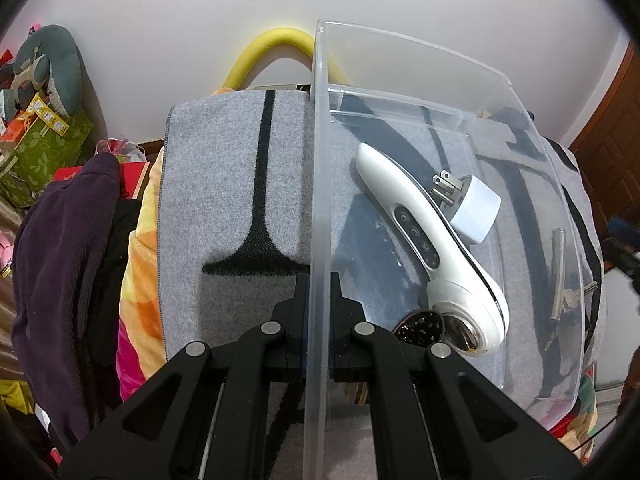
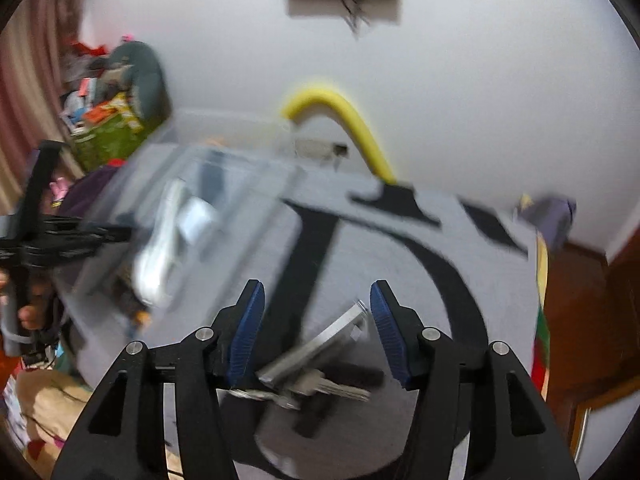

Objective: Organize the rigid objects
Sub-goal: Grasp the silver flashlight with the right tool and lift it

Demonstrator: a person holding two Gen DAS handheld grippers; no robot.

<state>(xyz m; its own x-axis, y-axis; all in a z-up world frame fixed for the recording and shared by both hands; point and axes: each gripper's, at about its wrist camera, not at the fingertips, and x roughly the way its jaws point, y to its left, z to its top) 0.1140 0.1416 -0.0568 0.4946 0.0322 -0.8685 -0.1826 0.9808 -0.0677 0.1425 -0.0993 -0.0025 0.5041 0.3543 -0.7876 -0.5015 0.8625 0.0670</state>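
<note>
In the right wrist view, the right gripper (image 2: 317, 320) is seen spread wide, with a metal bar and keys (image 2: 320, 360) lying between its fingers on the grey blanket (image 2: 400, 280); nothing is gripped yet, and the view is blurred. In the left wrist view, the wall of the clear bin (image 1: 318, 200) is pinched by the left gripper (image 1: 318, 292), one finger inside and one outside. Inside the bin are seen a dark round item (image 1: 418, 326), a white handheld device (image 1: 432, 240) and a white plug (image 1: 472, 210) touching it; further right, the bar and keys show through the far wall. Beyond, a yellow foam tube (image 1: 276, 46) leans at the wall. The step in hand is judged to be the pickup of the keys while the bin is steadied. Next, the fingers would need to be centred over the bar and closed before the load is carried left to the bin.
</note>
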